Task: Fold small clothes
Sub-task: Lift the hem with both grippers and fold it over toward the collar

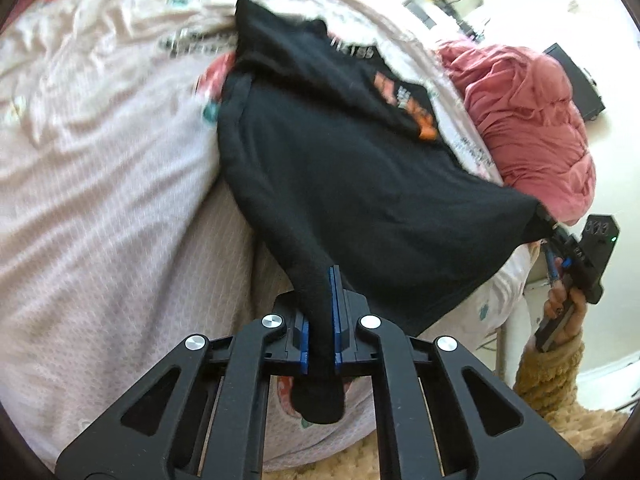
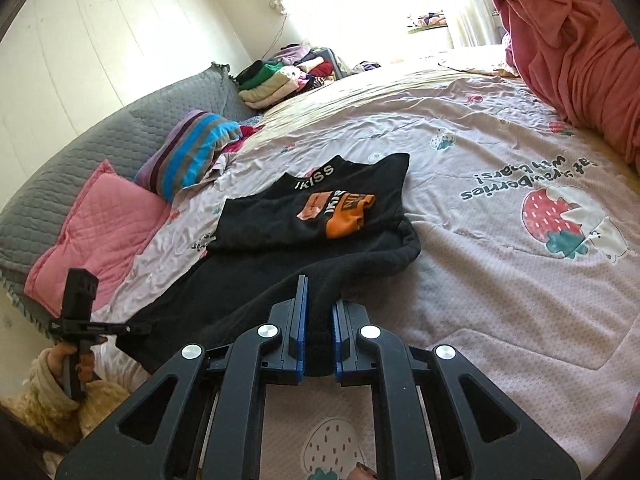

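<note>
A small black shirt (image 1: 344, 168) with an orange print and white lettering lies on the bed, its top part folded over. My left gripper (image 1: 320, 312) is shut on one bottom corner of it. My right gripper (image 2: 320, 320) is shut on the other bottom corner of the black shirt (image 2: 304, 216). The hem is stretched between the two grippers, lifted a little above the bed. The right gripper also shows in the left wrist view (image 1: 560, 236), and the left gripper in the right wrist view (image 2: 128, 328).
The bed has a pale pink strawberry-print cover (image 2: 500, 248). A crumpled red-pink blanket (image 2: 580, 52) lies at one side. Pink (image 2: 100, 224) and striped (image 2: 188, 152) pillows rest against a grey headboard. A pile of folded clothes (image 2: 288, 72) sits at the far end.
</note>
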A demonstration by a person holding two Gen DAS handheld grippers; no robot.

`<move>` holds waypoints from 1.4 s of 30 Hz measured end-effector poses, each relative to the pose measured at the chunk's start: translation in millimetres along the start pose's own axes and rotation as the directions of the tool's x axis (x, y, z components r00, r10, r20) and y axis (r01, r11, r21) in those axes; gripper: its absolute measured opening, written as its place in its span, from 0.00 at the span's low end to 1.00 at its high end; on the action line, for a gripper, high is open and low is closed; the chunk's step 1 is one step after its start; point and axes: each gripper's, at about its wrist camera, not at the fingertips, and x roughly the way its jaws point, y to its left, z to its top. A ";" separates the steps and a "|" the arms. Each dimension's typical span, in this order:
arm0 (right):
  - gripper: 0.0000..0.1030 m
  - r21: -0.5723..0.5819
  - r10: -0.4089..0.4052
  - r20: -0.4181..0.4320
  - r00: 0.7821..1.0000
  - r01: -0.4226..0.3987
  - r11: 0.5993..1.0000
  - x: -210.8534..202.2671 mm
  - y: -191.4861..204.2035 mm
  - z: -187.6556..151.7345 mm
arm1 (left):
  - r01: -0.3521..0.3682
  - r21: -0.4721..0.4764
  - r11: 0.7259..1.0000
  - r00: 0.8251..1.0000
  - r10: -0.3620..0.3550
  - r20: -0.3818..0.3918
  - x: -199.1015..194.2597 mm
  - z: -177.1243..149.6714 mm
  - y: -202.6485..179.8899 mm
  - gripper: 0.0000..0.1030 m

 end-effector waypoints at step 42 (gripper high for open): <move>0.09 -0.134 -0.190 0.154 0.970 0.211 0.968 56.1 -2.3 75.5 | -0.314 0.005 0.949 0.869 0.285 0.405 -25.3 115.8 -44.2 0.02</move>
